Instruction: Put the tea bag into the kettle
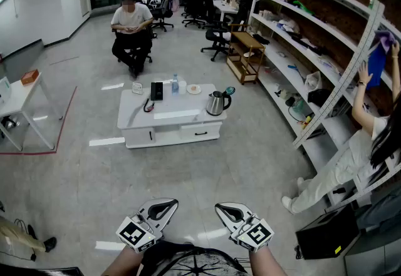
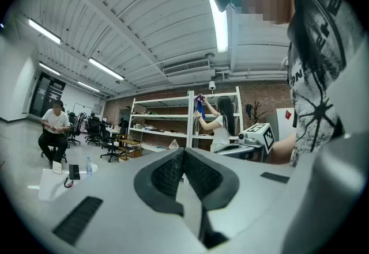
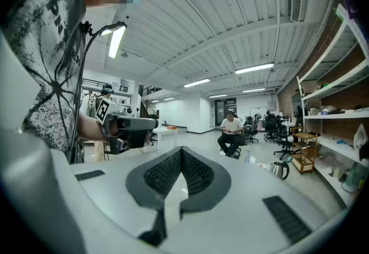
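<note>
Head view: left tongs (image 1: 163, 209) and right tongs (image 1: 232, 212) are held low by the body, well apart from the low white surface (image 1: 135, 115) across the floor. The steel kettle (image 1: 217, 103) stands at the surface's right end. The tea bag is too small to make out from here. Judged not begun: approach, pick-up and drop into the kettle all remain.

Left gripper view: jaws pressed together, nothing between them.

Right gripper view: jaws together, empty.

No brand or label is legible on the kettle; only the square markers on the tongs show.

kettle (image 1: 217, 104) on table (image 1: 135, 117) (right end), bottle (image 1: 175, 84) left
</note>
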`<action>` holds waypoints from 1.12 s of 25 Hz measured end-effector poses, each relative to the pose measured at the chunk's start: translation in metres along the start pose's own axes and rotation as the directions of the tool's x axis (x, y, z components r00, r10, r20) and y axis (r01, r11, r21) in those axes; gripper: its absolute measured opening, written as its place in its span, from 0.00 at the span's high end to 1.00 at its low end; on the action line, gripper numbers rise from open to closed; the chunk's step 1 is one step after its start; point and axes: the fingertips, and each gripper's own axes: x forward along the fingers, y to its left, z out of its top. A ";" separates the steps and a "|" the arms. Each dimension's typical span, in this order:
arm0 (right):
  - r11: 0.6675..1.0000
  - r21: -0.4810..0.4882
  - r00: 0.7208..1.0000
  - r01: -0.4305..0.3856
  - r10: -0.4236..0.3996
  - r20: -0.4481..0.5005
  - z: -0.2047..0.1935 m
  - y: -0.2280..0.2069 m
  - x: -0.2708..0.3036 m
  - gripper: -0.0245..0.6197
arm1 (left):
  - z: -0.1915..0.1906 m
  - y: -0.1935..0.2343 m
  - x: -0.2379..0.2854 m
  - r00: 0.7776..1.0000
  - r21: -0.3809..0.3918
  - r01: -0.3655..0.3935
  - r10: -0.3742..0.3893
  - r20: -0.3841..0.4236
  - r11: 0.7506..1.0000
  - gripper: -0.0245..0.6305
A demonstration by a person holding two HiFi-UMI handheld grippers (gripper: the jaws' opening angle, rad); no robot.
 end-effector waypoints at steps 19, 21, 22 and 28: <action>0.995 0.099 1.000 0.000 -0.001 0.009 -0.007 0.008 0.001 0.95 | -0.007 -0.003 -0.006 1.000 0.005 -0.003 0.003 -0.016 1.000 0.95; 0.995 0.103 1.000 0.003 -0.004 0.012 -0.008 0.007 0.002 0.95 | -0.007 -0.001 -0.006 1.000 0.005 -0.004 0.004 -0.021 1.000 0.95; 0.995 0.103 1.000 0.003 -0.004 0.012 -0.008 0.006 0.003 0.95 | -0.007 -0.001 -0.006 1.000 0.005 -0.004 0.004 -0.025 1.000 0.95; 0.995 0.099 1.000 0.000 -0.001 0.013 -0.007 0.002 0.012 0.95 | -0.003 0.007 -0.005 1.000 0.009 -0.017 0.017 -0.022 1.000 0.95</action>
